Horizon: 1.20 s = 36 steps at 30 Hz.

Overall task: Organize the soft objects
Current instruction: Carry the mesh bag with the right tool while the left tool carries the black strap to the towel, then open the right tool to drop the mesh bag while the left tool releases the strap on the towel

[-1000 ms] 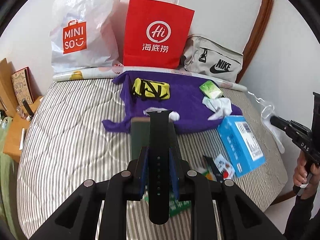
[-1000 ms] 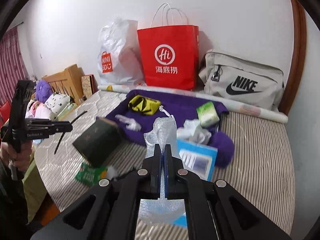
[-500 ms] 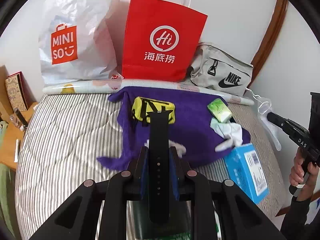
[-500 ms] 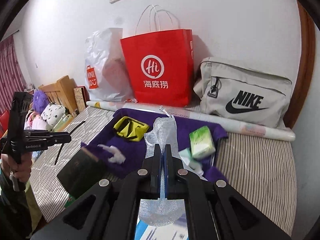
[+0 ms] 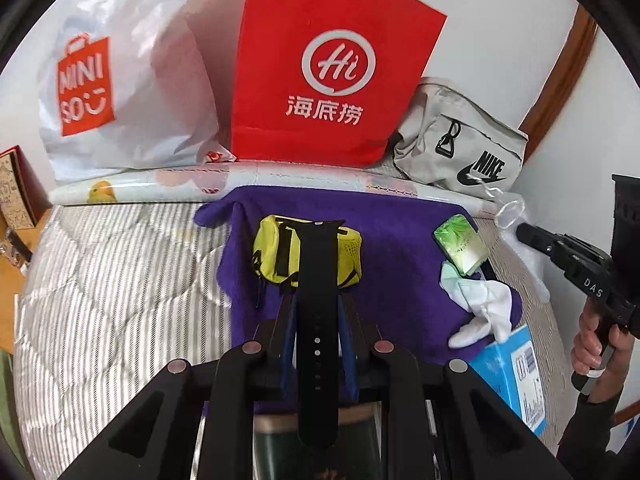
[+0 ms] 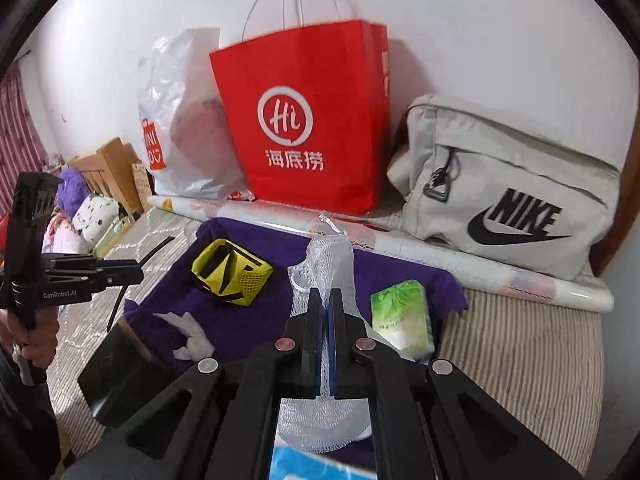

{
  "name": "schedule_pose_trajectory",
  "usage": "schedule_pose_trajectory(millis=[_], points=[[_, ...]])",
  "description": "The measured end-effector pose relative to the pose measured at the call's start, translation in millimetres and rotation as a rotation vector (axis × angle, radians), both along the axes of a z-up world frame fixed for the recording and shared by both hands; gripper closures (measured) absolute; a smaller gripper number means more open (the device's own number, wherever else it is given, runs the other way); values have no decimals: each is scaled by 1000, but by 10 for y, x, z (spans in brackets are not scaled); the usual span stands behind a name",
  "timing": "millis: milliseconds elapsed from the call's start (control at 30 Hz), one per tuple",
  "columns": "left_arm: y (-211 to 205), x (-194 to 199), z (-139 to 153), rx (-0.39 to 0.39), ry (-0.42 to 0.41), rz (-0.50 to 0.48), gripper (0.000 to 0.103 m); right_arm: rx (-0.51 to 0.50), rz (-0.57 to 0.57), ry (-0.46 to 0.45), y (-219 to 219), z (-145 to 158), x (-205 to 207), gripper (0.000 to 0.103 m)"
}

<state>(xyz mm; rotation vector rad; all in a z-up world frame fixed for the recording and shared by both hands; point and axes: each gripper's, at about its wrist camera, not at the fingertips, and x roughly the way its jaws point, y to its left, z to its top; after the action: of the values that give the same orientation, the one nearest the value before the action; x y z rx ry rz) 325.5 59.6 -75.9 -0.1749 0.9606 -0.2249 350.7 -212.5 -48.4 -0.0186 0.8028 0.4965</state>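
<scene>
My left gripper [image 5: 316, 300] is shut on a black watch strap [image 5: 318, 280] and holds it above a purple towel [image 5: 400, 248] on the bed. A yellow pouch [image 5: 272, 256] lies on the towel right behind the strap. My right gripper [image 6: 327, 300] is shut on a white mesh bag [image 6: 328, 256] and holds it over the same towel [image 6: 248, 320]. The yellow pouch [image 6: 228, 272], a green tissue pack [image 6: 400, 320] and a white crumpled cloth [image 6: 192, 336] lie on the towel. The left gripper also shows in the right wrist view [image 6: 132, 274], the right gripper in the left wrist view [image 5: 524, 234].
A red paper bag [image 5: 332, 68], a white Miniso bag [image 5: 120, 92] and a grey Nike bag [image 5: 460, 152] stand against the wall. A blue box [image 5: 516, 372] and a dark box [image 6: 120, 368] lie on the striped bed [image 5: 100, 300]. A wooden headboard [image 6: 108, 168] is at left.
Both grippers have moved forward toward the wall and over the purple towel, each still holding its item. The bags look larger and closer.
</scene>
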Motion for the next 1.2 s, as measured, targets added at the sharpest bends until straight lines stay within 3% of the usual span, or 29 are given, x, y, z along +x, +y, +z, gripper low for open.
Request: schedule_pose_trajectory(millis=[433,767,800,833,867,967,1200], points=[[70,423,-366,-8,102,34,83,-65,52,145,263,-525,392,100],[26,553,-509,-3,135,25,83,-96,56,216,296,-731,486,96],[22,554,-509,-4,135,20,83,-99,53,219,296,-740,486,94],[17,554,-508,-1,137,17,82,-99,54,223,294,-746,485,85],[21,559,-510,2,143,16,78,-98,57,224,304,-751,489,71],[40,533,-488,16,151,23,63,-83,43,199,269,-700,469,41],[118,291,-260,31,89,35,63,-4,-21,172,100,-459,341,39]])
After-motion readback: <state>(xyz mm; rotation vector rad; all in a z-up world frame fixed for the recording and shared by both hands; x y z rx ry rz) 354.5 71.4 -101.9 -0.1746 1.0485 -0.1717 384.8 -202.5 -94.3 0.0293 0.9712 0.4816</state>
